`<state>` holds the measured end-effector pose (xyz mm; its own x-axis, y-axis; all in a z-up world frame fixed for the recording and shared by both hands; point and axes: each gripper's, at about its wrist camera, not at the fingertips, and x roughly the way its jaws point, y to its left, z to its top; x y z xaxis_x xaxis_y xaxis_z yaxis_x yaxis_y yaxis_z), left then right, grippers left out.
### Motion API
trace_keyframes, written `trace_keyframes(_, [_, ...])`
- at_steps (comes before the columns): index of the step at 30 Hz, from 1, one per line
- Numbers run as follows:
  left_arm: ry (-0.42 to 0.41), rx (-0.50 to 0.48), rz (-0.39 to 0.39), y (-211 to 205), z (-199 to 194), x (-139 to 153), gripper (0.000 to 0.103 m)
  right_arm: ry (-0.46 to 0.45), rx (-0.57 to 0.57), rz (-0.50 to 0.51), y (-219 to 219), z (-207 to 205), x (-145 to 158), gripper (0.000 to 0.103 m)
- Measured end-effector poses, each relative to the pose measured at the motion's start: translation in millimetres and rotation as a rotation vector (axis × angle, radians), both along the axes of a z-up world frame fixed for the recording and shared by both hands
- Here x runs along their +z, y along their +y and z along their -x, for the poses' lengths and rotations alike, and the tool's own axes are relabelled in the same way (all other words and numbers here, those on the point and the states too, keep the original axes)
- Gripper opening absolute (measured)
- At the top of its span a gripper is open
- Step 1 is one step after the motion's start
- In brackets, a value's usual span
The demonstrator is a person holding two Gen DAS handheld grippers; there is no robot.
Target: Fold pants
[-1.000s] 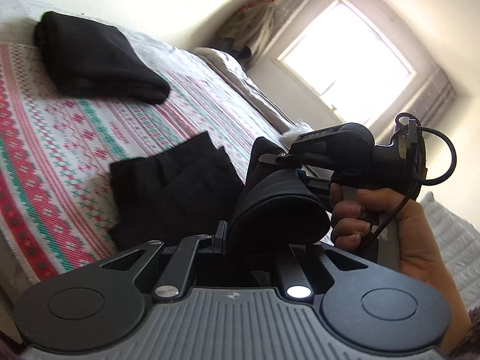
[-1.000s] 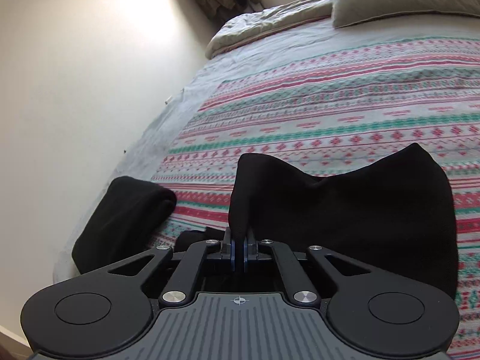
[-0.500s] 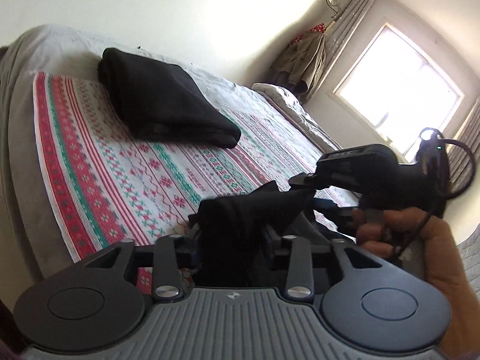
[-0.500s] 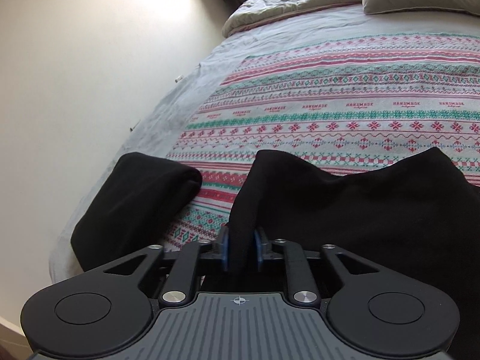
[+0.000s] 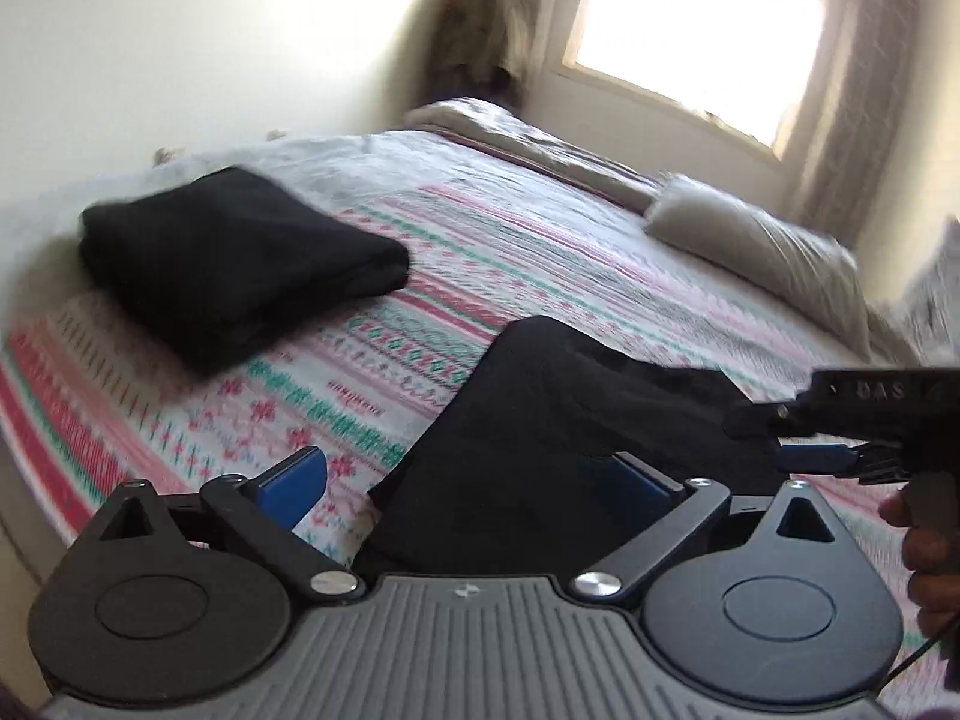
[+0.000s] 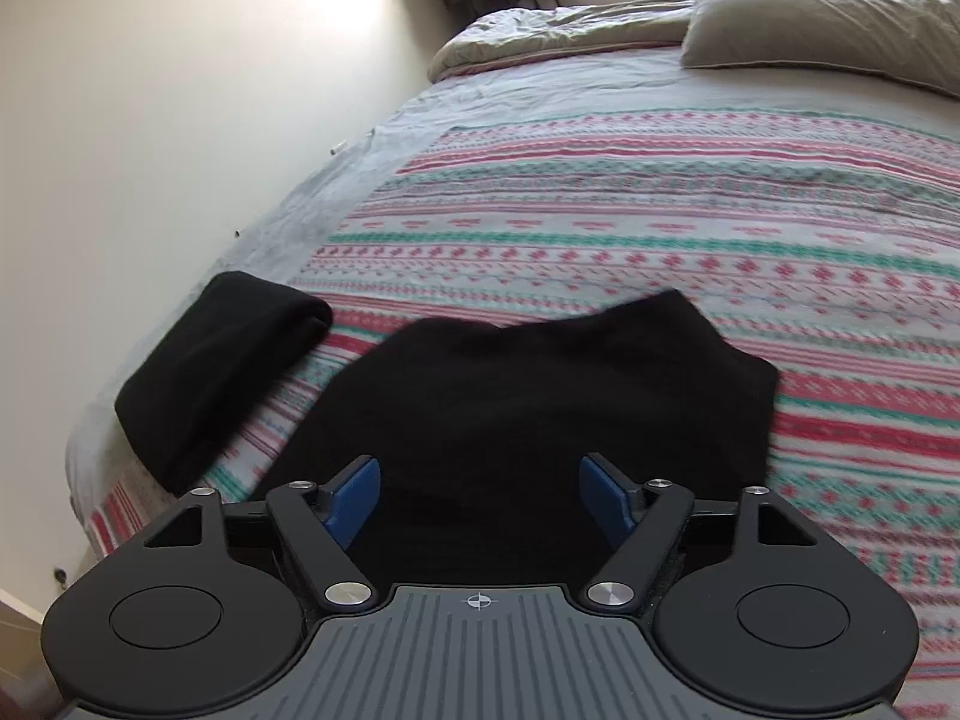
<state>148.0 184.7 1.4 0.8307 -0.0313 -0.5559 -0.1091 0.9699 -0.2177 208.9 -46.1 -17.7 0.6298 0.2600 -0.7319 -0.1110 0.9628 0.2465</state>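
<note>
Both grippers were pinching the black pants a second ago; their jaws have just been opening, and the cloth is now lying loose on the striped blanket (image 6: 660,222). The left gripper (image 5: 465,483) is gaping widest, the right gripper (image 6: 480,495) nearly so, each holding nothing. One pair of pants (image 6: 540,396) is lying just ahead of both; one folded black bundle (image 6: 216,372) is sitting further off to their left; one pillow (image 6: 828,24) beyond.

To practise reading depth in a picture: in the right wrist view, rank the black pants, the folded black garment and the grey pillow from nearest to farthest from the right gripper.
1. Black pants: lying on the bed right under the open right gripper.
2. Folded black garment: to the left, near the bed's edge.
3. Grey pillow: far end of the bed, upper right.
</note>
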Motion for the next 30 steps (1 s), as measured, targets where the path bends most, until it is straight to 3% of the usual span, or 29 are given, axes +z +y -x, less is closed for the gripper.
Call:
trace_keyframes(8, [0.127, -0.241, 0.028, 19, -68, 3, 0.103, 0.028, -0.034, -0.002, -53, 32, -18, 0.083])
trace_keyframes(12, [0.248, -0.272, 0.132, 37, -110, -19, 0.103, 0.047, -0.024, -0.09, -68, 35, -31, 0.084])
trace_keyframes(16, [0.339, -0.295, 0.302, 52, -133, -42, 0.103, 0.082, -0.011, -0.114, -68, 31, -45, 0.085])
trace_keyframes(19, [0.301, -0.334, 0.415, 61, -132, -53, 0.103, 0.065, 0.024, -0.084, -63, 30, -46, 0.089])
trace_keyframes(21, [0.279, -0.363, 0.437, 64, -130, -55, 0.103, 0.056, 0.039, -0.066, -59, 30, -47, 0.091])
trace_keyframes(30, [0.214, -0.487, 0.338, 53, -132, -53, 0.103, 0.01, 0.086, 0.044, -36, 25, -52, 0.098])
